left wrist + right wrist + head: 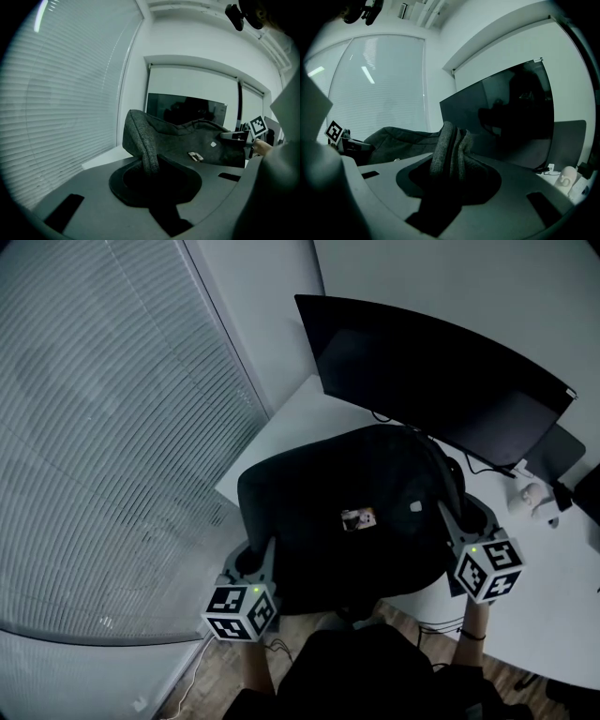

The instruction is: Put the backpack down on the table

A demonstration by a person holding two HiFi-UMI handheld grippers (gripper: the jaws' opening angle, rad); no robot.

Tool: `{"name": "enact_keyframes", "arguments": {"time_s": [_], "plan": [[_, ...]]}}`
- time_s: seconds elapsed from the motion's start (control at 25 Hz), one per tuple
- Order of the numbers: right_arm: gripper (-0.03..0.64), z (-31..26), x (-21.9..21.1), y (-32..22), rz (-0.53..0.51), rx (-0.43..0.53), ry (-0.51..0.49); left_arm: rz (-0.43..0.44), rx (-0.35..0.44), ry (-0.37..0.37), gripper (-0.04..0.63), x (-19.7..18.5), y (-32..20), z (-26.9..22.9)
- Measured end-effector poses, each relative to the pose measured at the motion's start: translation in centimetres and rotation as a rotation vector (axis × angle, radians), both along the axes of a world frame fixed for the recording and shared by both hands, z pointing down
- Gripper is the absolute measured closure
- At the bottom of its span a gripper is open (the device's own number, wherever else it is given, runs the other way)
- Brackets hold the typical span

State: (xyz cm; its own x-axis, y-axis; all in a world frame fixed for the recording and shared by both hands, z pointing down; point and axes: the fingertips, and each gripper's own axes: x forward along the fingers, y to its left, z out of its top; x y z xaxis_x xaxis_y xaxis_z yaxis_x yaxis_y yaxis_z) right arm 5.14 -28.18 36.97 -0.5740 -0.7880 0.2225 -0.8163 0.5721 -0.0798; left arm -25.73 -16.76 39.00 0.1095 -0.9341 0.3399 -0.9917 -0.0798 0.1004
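Grey woven fabric bunches between both sets of jaws: the left gripper (255, 561) pinches one edge of the backpack (356, 493), and the right gripper (451, 521) clamps a thicker fold opposite. The bag hangs between them over the white table (305, 418) at its near corner, before a dark monitor (441, 381). The carry looks nearly done. Next, I judge, comes lowering it level until the table bears it, then releasing.

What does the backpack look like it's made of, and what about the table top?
The backpack looks like dark grey woven fabric, matte: up close its edge shows a coarse flecked weave and folds softly. The table has a smooth white top with little shine, perhaps laminate or painted board; the look leaves that open.
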Motion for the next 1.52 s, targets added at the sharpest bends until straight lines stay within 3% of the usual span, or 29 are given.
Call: {"name": "enact_keyframes", "arguments": {"time_s": [0.68,1.12,1.52], "plan": [[0.482,6.3,0.8,-6.4,0.151,-0.119,0.037,0.125,-0.135,-0.018,0.541,-0.3,-10.8,5.9],[0.482,10.6,0.9,-9.1,0.204,-0.193,0.080,0.147,-0.234,0.018,0.541,-0.3,-14.9,11.0],[0.482,13.0,1.5,-10.4,0.219,-0.262,0.107,0.176,-0.291,0.008,0.540,0.1,-16.9,12.9]]}}
